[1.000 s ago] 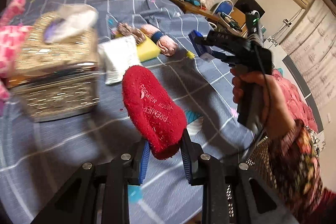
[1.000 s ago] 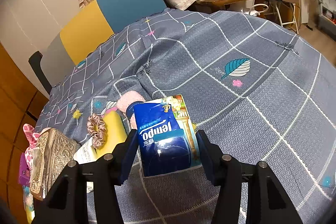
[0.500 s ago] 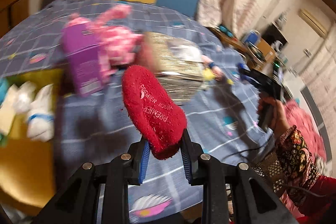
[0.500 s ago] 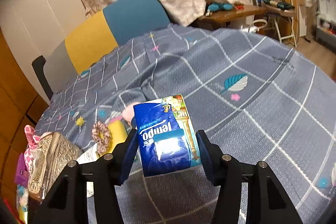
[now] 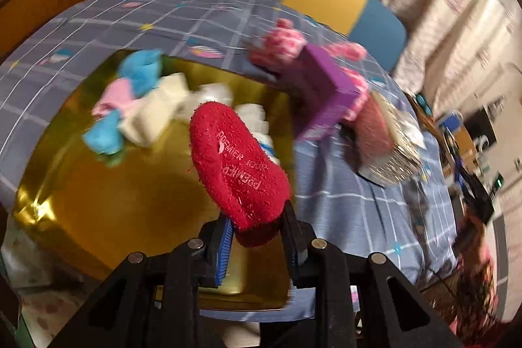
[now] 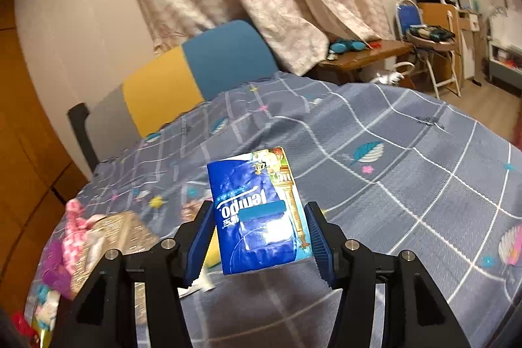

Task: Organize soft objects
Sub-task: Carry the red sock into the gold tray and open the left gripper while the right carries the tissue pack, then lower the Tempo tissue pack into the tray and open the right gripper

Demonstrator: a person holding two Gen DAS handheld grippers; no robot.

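Over gold tray (image 5: pixel 49 185), left claw (image 5: pixel 257 237) grips sock (image 5: pixel 236 162)

A fuzzy red sock (image 5: pixel 239 170) with white "PREMIER" lettering stands centre frame, cuff pinched low, toe tilted toward upper left. A glossy blue Tempo tissue packet (image 6: pixel 259 209) sits centre of the right wrist view, upright, logo upside down.
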